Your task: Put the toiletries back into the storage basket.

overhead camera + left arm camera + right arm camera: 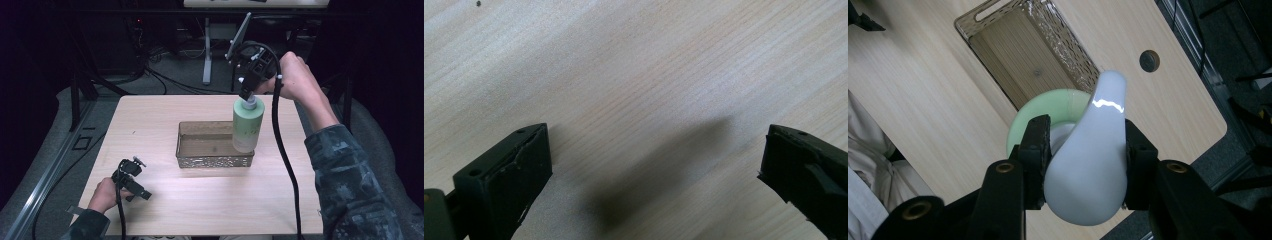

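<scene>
Left gripper (131, 176): I hold it low at the near-left of the table (150, 115), jaws spread wide over bare wood, nothing between them

Basket (214, 161): it sits mid-table, well apart from my left gripper, long axis running left to right, open top, inside looks empty

Bottle (248, 125): a green pump bottle hanging upright, long axis vertical, its lower body over the basket's right end; I can't tell from the high view whether its base touches the basket floor

Pump head (1093, 165): white, pinched from both sides in the right gripper view

Right gripper (248, 90): clamped on the pump head from above, bottle straight below the jaws

Key relation: my right hand is the 1 nearer; I judge a straight drop would put the bottle in the basket's right end

Room: the basket's right wall is close beside the bottle, open space lies to its left; the table's right edge is near, so drift rightward is the risk
</scene>
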A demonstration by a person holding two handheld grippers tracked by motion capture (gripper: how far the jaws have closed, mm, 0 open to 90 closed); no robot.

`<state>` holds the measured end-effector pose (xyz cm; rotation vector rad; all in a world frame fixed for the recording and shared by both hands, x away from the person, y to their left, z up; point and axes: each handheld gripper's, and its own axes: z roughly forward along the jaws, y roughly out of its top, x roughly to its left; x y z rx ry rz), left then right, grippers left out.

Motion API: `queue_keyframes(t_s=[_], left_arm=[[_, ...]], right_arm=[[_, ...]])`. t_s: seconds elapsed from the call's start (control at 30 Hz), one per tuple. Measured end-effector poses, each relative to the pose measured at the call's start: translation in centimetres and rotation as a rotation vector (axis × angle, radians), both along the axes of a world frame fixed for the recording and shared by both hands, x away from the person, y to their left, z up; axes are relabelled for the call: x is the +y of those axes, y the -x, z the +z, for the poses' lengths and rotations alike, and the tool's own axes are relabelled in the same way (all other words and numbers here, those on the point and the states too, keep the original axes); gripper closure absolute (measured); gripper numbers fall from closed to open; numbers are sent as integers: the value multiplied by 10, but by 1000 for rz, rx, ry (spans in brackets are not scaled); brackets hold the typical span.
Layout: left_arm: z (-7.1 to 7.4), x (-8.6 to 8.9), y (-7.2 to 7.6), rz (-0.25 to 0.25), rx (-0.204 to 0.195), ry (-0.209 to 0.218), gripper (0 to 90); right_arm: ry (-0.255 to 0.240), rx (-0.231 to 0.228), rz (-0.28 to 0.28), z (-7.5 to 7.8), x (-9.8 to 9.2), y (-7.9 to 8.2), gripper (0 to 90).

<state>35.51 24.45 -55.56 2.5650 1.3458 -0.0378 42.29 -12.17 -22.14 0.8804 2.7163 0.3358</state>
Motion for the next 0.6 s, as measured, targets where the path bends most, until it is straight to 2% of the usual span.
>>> queue_keyframes(t_s=[0.3,0.6], left_arm=[[-1,0,0,-10,2,-2,1],[-1,1,0,-8,12,-1,1]], right_arm=[[-2,-8,5,-4,6,-6,626],[-4,15,4,-13,7,-14,627]])
